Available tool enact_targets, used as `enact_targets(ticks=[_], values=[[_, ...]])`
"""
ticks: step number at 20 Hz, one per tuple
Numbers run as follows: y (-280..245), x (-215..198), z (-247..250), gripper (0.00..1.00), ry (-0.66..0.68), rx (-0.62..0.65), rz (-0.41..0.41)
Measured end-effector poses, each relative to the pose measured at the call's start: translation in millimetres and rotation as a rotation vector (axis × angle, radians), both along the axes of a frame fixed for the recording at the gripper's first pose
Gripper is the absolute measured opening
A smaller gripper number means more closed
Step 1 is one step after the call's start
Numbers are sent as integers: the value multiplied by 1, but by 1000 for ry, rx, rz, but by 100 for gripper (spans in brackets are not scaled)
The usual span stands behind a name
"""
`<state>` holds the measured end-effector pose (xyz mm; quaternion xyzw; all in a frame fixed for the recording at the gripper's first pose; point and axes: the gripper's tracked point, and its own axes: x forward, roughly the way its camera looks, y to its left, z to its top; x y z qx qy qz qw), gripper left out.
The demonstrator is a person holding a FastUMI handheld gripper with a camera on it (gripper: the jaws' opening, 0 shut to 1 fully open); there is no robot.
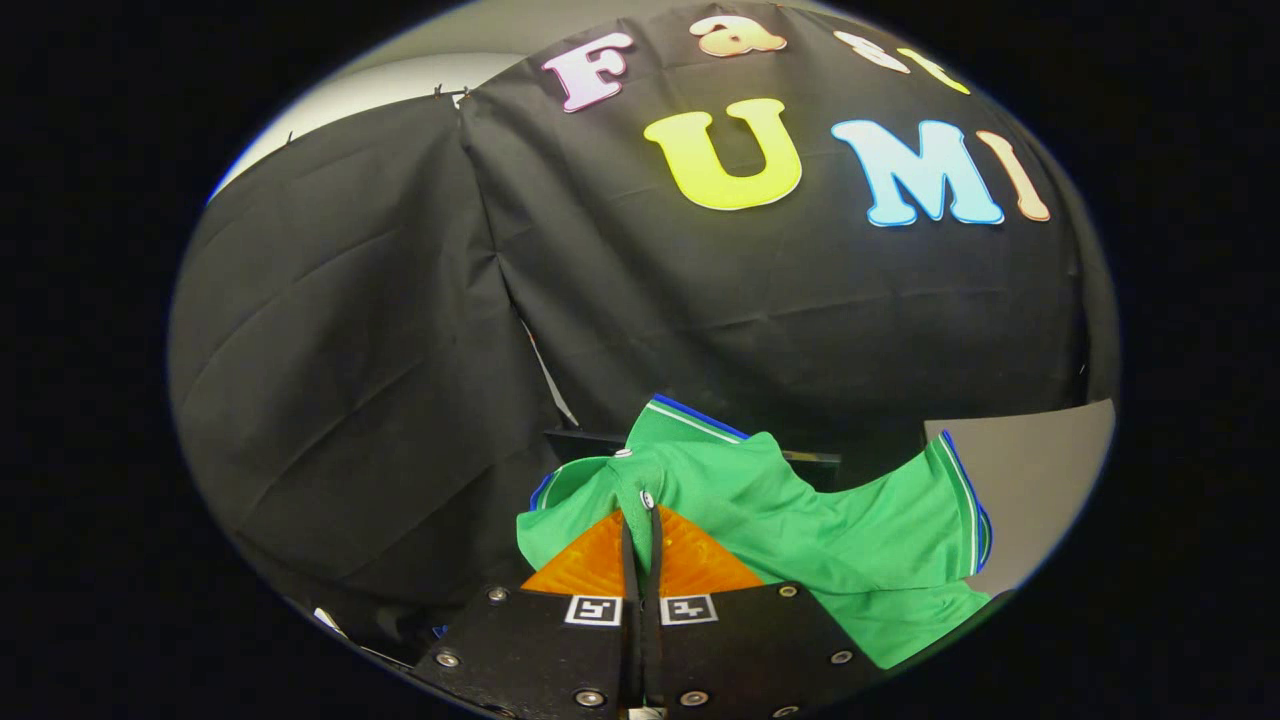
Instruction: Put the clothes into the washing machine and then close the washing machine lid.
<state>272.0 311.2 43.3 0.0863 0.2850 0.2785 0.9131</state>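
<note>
Gripper view: the tool [641,520] holds a green polo shirt [800,540] aloft before the booth's black cloth wall [400,300], its two fingers drawn together to a narrow slit with a fold of the shirt pinched between them near a small button.

To the tool's left, the wall hangs in soft creases, a matte woven fabric with a seam running down toward the fingers. Directly ahead of the fingertips, the shirt bunches up from the pinch point, its collar edged in white and blue stripes and standing above the grip. A thin dark ledge [810,458] shows just beyond the shirt; what it belongs to cannot be told. To the tool's right, the garment drapes away in loose folds, a sleeve with the same striped cuff trailing outward over a pale grey surface [1040,480].

The shirt looks like a light, smooth knit, limp and quick to sag, so it hangs where it is not gripped.

The step in hand appears to be the carry: the garment is lifted, not yet put in. The next move likely calls for bringing the shirt over the washing machine opening, keeping the trailing sleeve from catching on the rim, then releasing.
</note>
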Motion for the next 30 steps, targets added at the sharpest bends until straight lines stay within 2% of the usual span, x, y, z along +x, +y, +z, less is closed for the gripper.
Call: enact_targets(ticks=[12, 18, 25, 30], values=[[60, -13, -84, 0, 89, -38, 7], [59, -7, -146, 0, 103, -168, -45], [51, 0, -200, 4, 154, -214, -120], [50, -11, -236, 7, 205, -260, -135]])
